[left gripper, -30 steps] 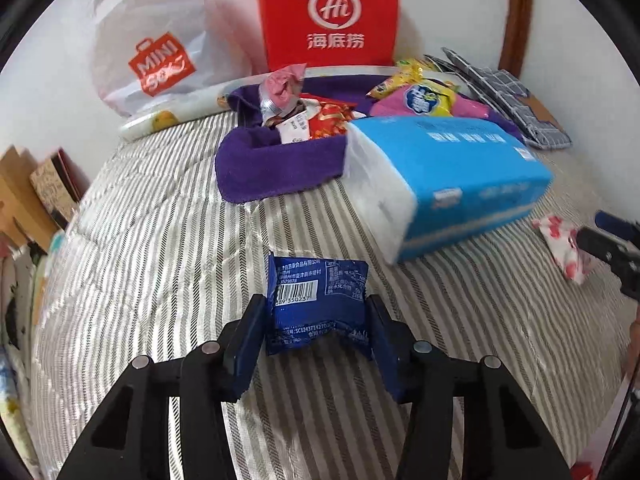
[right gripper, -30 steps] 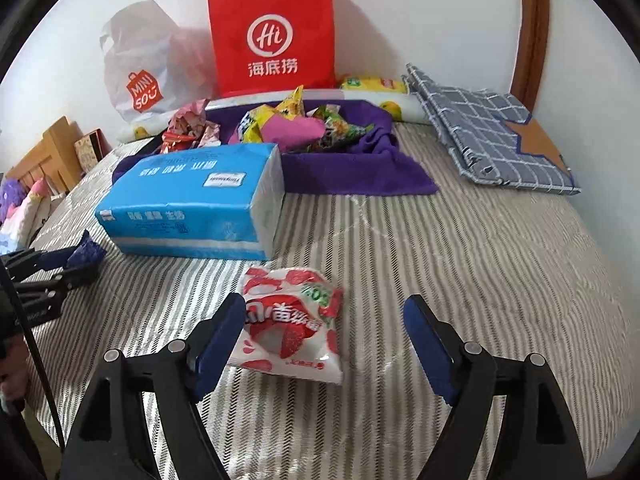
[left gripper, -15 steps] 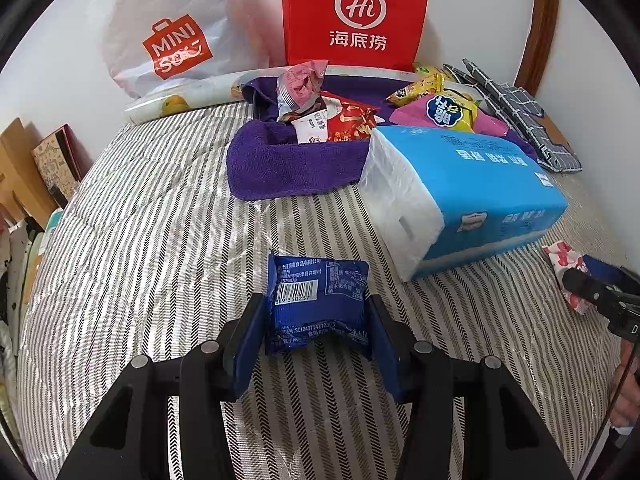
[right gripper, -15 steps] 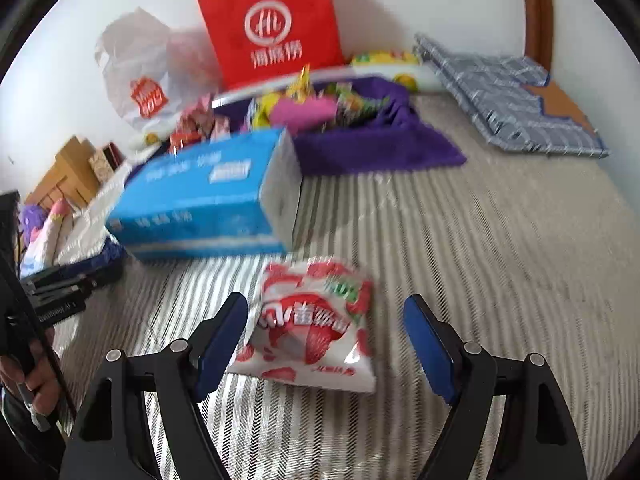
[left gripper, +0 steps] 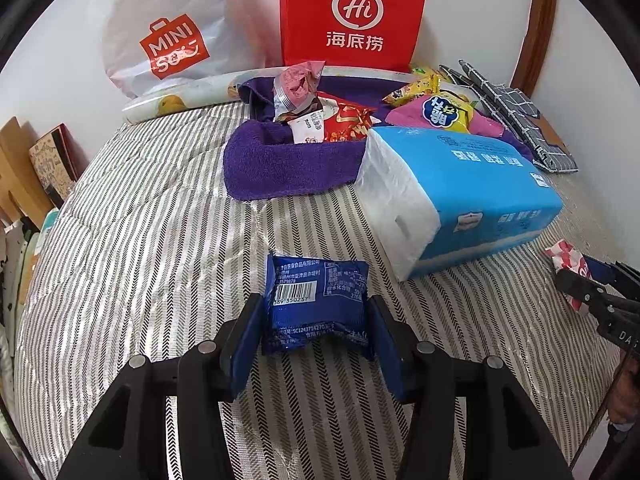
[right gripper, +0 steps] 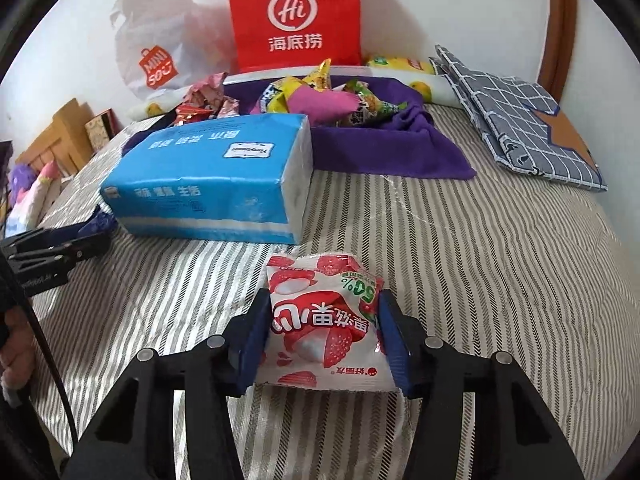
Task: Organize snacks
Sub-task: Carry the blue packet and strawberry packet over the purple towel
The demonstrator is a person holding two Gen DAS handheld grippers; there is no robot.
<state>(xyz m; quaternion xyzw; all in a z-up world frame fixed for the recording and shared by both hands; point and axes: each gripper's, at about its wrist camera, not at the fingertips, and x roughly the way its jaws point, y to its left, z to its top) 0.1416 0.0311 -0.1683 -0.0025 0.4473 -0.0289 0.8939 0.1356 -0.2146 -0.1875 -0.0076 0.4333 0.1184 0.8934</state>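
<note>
My left gripper (left gripper: 316,320) is shut on a dark blue snack packet (left gripper: 318,300) with a barcode, held just above the striped bed (left gripper: 140,240). My right gripper (right gripper: 322,332) is shut on a red-and-white lychee snack bag (right gripper: 324,324), held low over the bed. The right gripper and its bag also show at the right edge of the left wrist view (left gripper: 576,276). A purple towel (left gripper: 288,160) at the back holds a pile of several snack packets (left gripper: 344,116); it also shows in the right wrist view (right gripper: 384,148).
A big blue tissue pack (left gripper: 460,196) lies in front of the towel, between the two grippers. A red paper bag (left gripper: 352,12) and a white Miniso bag (left gripper: 168,32) stand against the wall. A folded checked cloth (right gripper: 516,116) lies at the right. Boxes (left gripper: 36,168) stand left of the bed.
My right gripper has closed on the lychee snack bag, which lay between its open fingers before. My left gripper has kept its grip on the blue packet and shifted slightly.
</note>
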